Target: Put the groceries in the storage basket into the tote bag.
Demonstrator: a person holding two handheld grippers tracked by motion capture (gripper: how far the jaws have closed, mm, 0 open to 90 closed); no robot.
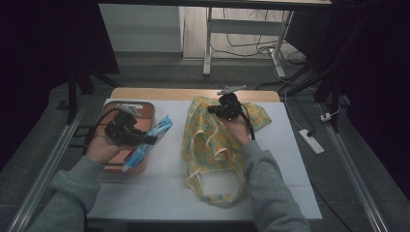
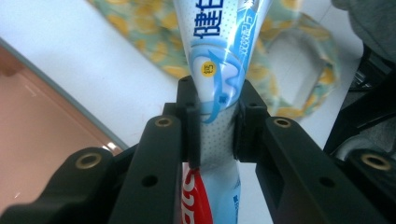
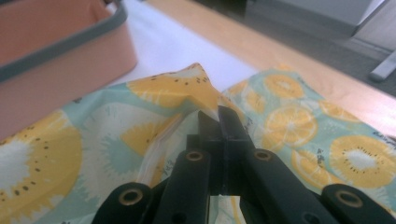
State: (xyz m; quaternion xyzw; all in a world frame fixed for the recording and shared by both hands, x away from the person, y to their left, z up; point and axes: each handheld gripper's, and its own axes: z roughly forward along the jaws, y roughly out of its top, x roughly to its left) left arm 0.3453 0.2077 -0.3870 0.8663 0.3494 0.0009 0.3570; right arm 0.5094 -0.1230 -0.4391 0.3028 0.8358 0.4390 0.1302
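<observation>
Left forearm: grey sleeve comes in from the bottom left of the high view; the hand carries the left gripper [image 1: 145, 139] over the near end of the tray
Left gripper: jaws clamped on a toothpaste tube [image 2: 219, 84]; in the left gripper view the black pads press both sides of the tube where its blue-and-white print narrows, a red band showing below the pads
Toothpaste tube: in the high view it [image 1: 147, 143] slants from its cap at the tray's near right edge up to its flat end toward the bag; held off the tray floor as far as can be told
Tray: pink with a grey rim [image 1: 145, 103]; sits at the left of the white tabletop [image 1: 290, 159]
Right forearm: grey sleeve enters from the bottom right and lies across the bag's near part
Bag: fabric drawstring bag [image 1: 208, 145] with yellow citrus and kiwi slices on pale green; lies mid-table just right of the tray, its open mouth toward the person
Right gripper: seen at the bag's far end [image 1: 218, 109]; in the right gripper view the jaws stand fully together, pinching a raised fold of the bag's fabric [image 3: 187, 100] at their tips
Far edge: bare wooden strip of table [image 1: 193, 93] beyond the white surface; grey floor and cables behind
</observation>
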